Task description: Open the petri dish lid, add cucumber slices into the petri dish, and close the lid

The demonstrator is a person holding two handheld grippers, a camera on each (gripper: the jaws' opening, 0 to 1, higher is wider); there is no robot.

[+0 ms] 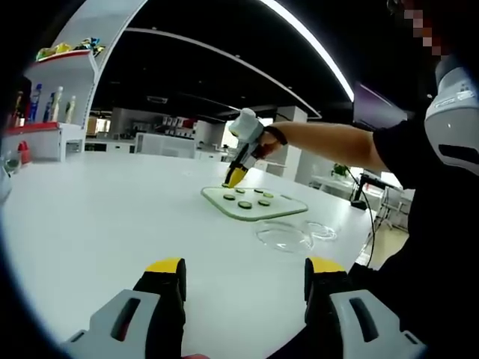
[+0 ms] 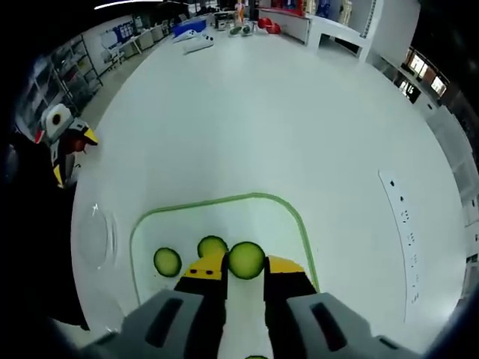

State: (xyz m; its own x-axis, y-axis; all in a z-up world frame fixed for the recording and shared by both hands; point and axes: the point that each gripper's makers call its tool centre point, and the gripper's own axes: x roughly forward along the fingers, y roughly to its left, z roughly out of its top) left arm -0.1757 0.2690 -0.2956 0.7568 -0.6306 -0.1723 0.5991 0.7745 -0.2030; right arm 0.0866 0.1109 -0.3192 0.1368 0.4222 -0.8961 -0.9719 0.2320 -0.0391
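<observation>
Broad white surface (image 1: 105, 217) stretching through both views, round-edged, with shelves of bottles (image 1: 46, 105) far off at one side in the left gripper view. Pale cutting board (image 2: 224, 224) with a green border lying on it, seen from above in the right gripper view and at a distance in the left gripper view (image 1: 254, 203), several cucumber slices (image 1: 245, 204) scattered on top. Clear petri dish (image 1: 284, 236) resting on the surface just beside the board, with a smaller clear round piece (image 1: 323, 231) next to it; which is the lid, cannot tell. Same clear glassware faint at the board's left edge in the right gripper view (image 2: 96, 238).

Left tool (image 1: 245, 273) low over bare surface, well apart from the board, yellow-tipped jaws spread wide with nothing between them; also visible at the far left of the right gripper view (image 2: 71, 153).

Right tool (image 2: 245, 263) down over the board, jaws closed in on one cucumber slice (image 2: 246, 259), tips pressing it from either side. Two more slices (image 2: 168, 261) flat on the board just left of it. Same tool in the left gripper view (image 1: 236, 176), held by an outstretched arm, tip down at the board's far edge.
</observation>
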